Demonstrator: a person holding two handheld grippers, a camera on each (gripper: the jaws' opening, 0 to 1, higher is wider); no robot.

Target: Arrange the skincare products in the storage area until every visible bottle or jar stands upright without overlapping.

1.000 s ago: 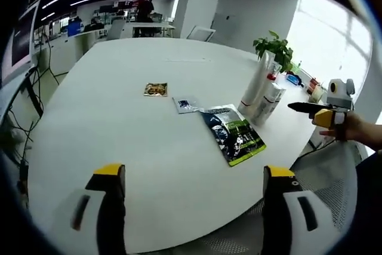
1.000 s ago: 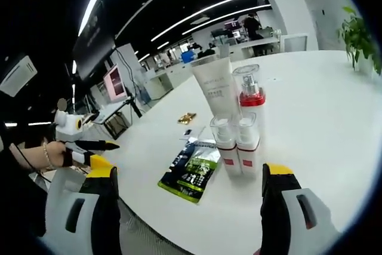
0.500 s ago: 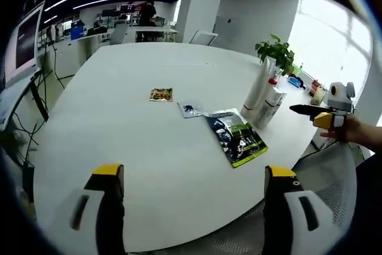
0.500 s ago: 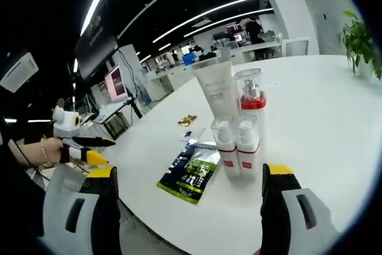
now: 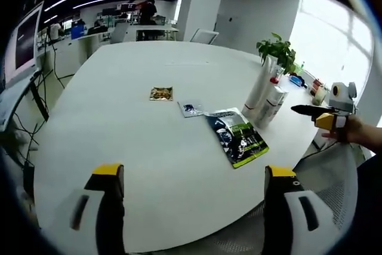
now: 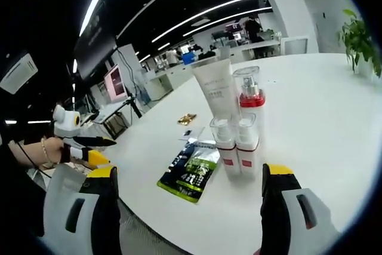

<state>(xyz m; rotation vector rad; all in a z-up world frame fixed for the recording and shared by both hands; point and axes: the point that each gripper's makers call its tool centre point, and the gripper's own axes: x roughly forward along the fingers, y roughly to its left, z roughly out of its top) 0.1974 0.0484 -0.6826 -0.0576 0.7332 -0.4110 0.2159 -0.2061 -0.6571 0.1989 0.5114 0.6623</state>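
Observation:
Four skincare products stand upright in a tight cluster on the white table (image 6: 322, 117): a white tube (image 6: 216, 91), a clear pump bottle with a red collar (image 6: 249, 97), and two small red-banded bottles (image 6: 224, 146) (image 6: 247, 143) in front of them. In the left gripper view the same cluster (image 5: 265, 97) is at the table's right side. My right gripper (image 6: 190, 172) is open, a short way in front of the cluster. My left gripper (image 5: 194, 172) is open over the near table edge, holding nothing. A hand holds each gripper in the other's view: the left gripper (image 6: 89, 143) and the right gripper (image 5: 325, 116).
A green and dark flat packet (image 6: 191, 171) lies beside the bottles, with a small blue sachet (image 5: 190, 109) and a gold sachet (image 5: 160, 93) farther along. A potted plant (image 5: 276, 49) stands behind the cluster. A mesh chair (image 5: 322, 177) is at the table's edge. Desks and monitors are behind.
The left gripper view has shifted slightly with the hand. The products and packets have not moved, and both grippers stay open.

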